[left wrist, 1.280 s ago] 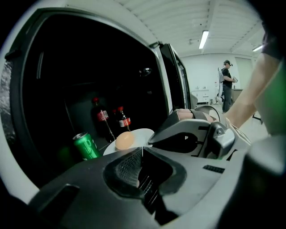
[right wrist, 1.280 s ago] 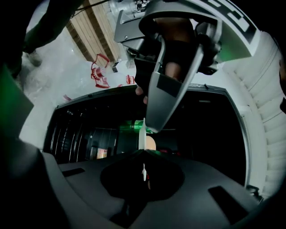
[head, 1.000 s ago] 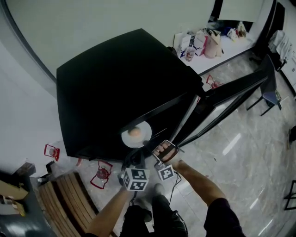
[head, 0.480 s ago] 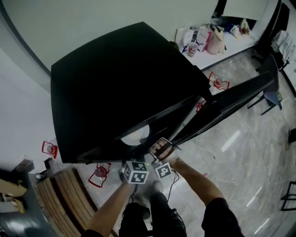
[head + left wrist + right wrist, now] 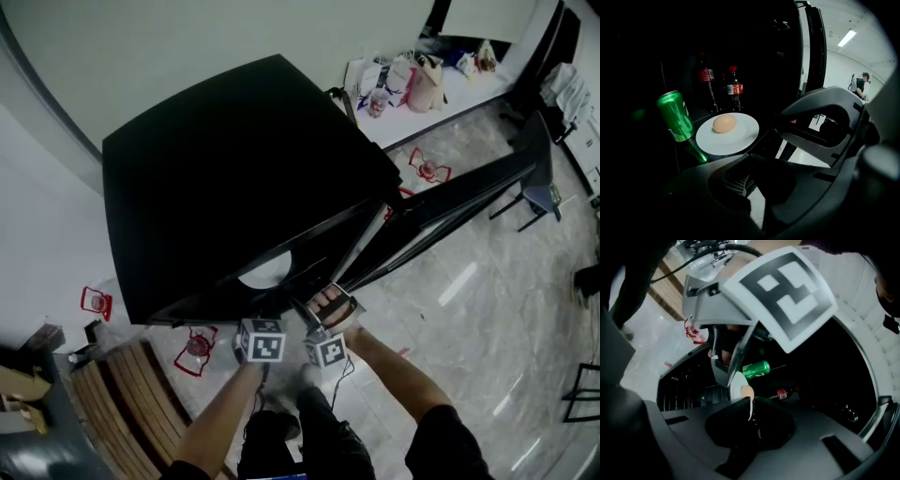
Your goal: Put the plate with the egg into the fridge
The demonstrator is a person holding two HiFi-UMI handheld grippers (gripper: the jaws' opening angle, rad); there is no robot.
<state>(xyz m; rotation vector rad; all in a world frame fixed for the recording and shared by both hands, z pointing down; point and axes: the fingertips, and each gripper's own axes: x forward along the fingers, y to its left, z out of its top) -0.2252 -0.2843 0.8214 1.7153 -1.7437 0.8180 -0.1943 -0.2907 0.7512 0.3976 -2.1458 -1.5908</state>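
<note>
A white plate [image 5: 736,138] with a brown egg [image 5: 724,123] is inside the open black fridge [image 5: 234,178], beside a green can [image 5: 675,116]. Whether it rests on the shelf I cannot tell. My left gripper [image 5: 749,156] is shut, with the plate's near rim at its tips. In the right gripper view the plate [image 5: 735,389] stands edge-on. Its rim runs as a white sliver between the shut jaws of my right gripper [image 5: 751,411]. From the head view only a slice of the plate [image 5: 265,274] shows under the fridge top, ahead of both marker cubes [image 5: 261,342].
Two cola bottles [image 5: 735,89] stand behind the plate. The fridge door [image 5: 459,202] hangs open to the right. A wooden bench [image 5: 131,403] and red wire items [image 5: 195,349] lie on the floor at the left. Bags [image 5: 403,80] sit at the back.
The plate with the egg has gone deeper into the fridge: it showed whole from above before, now only a slice shows. Both grippers followed it in, still shut.
</note>
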